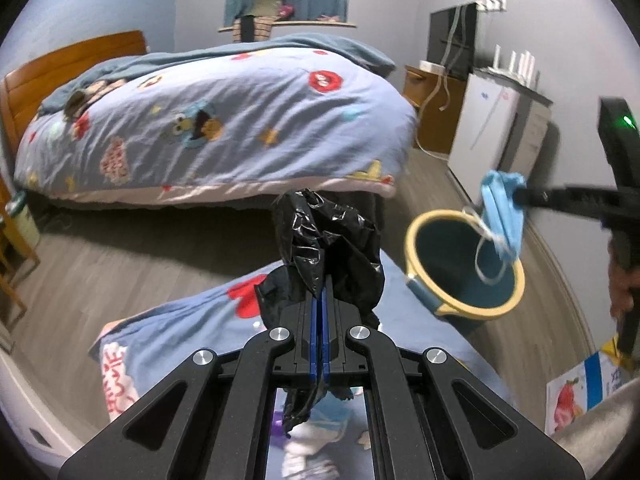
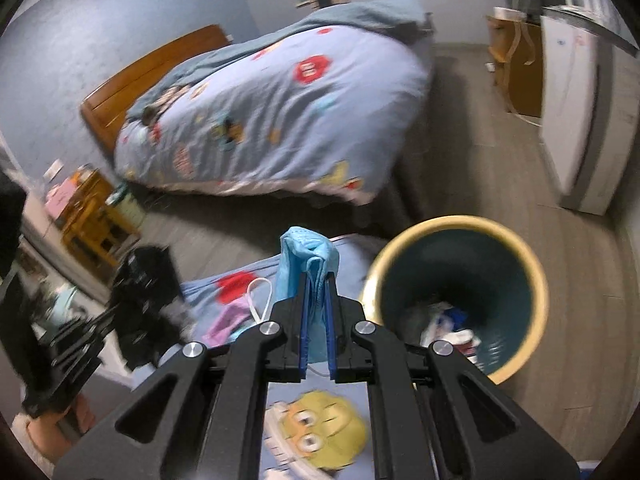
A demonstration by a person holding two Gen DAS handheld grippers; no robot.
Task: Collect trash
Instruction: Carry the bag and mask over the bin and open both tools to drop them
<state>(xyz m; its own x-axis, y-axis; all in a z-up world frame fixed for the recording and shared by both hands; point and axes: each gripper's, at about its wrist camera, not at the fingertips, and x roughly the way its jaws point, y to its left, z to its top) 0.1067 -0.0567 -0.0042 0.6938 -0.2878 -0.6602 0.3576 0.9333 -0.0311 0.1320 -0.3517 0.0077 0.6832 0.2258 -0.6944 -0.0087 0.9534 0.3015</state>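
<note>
Right gripper (image 2: 316, 280) is clamped on a blue face mask (image 2: 306, 252), level with the bin (image 1: 464, 264) rim; left gripper (image 1: 320, 292) is closed on a crumpled black bag (image 1: 328, 248) over bedding. Judgement: centre each piece above the bin mouth before releasing, ear loops clear of the rim.

Only readable bit for you: "mm" on red patch (image 1: 325, 81) of bed quilt (image 1: 224, 120), ahead of left gripper; other print too blurry.

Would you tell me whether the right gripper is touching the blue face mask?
Touching. In the right wrist view the right gripper has its jaws closed on the blue face mask, folded between the pads.
</note>
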